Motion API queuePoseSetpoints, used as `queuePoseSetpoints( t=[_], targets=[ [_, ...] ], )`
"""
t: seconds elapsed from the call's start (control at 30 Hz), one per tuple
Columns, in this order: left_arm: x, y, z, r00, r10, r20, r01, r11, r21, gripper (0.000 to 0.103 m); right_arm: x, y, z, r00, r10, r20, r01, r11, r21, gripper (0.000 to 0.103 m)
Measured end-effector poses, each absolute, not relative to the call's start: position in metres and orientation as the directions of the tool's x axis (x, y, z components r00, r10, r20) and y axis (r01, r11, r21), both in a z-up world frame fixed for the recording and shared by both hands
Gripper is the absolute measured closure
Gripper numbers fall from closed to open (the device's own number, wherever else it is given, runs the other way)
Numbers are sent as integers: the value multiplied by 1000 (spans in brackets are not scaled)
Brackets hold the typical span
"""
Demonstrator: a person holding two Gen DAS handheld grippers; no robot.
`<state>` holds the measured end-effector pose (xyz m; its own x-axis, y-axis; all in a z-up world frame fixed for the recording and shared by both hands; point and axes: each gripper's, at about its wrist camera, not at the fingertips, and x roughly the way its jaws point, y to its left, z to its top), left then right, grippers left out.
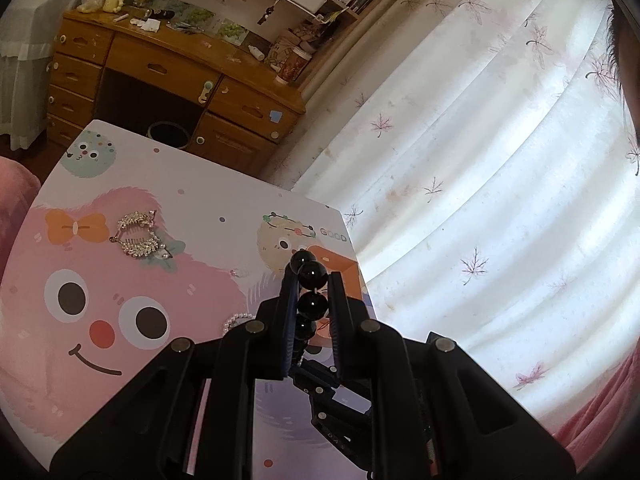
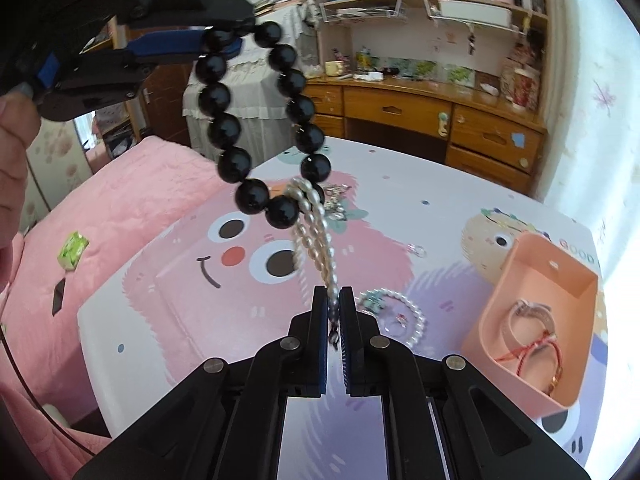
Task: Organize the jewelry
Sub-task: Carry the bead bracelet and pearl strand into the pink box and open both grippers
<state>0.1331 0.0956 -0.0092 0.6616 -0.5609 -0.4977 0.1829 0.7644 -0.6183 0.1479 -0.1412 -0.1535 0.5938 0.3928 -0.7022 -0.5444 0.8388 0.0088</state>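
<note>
Where L gripper (image 2: 224, 40) grips: black bracelet (image 2: 240, 136).

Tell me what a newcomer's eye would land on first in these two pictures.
First, the black bead bracelet, hanging in mid-air from the left tool at upper left. A pearl strand loops through its lowest beads and runs down into the shut right tool. After that, the cartoon-printed table and the peach tray at right, which holds a watch and a red cord bracelet.
</note>
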Motion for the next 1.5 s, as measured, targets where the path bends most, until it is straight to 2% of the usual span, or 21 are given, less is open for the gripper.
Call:
queuePoseSetpoints(
  t=[0.17, 0.3, 0.6, 0.87, 1.13, 1.5],
  targets=[
    [136, 83, -6, 650, -576, -495, 203, 760, -618, 91, 149, -146, -155, 582, 371, -723, -541, 841, -4, 97],
    [138, 78, 6, 667, -584, -462, 232, 753, -616, 91, 144, -143, -177, 563, 301, -769, -558, 826, -85, 98],
    [144, 78, 17, 678, -571, -463, 243, 769, -592, 91, 137, -151, -183, 554, 328, -765, -564, 824, -55, 98],
    [145, 75, 24, 684, -567, -459, 255, 775, -578, 91, 136, -161, -136, 610, 354, -709, -528, 848, -31, 98],
    [150, 59, 53, 694, -577, -431, 291, 772, -565, 91, 141, -175, -59, 676, 377, -633, -497, 868, -14, 98],
    [172, 14, 86, 695, -650, -308, 417, 713, -564, 91, 145, -210, 33, 793, 323, -516, -417, 906, -76, 98]
  ],
)
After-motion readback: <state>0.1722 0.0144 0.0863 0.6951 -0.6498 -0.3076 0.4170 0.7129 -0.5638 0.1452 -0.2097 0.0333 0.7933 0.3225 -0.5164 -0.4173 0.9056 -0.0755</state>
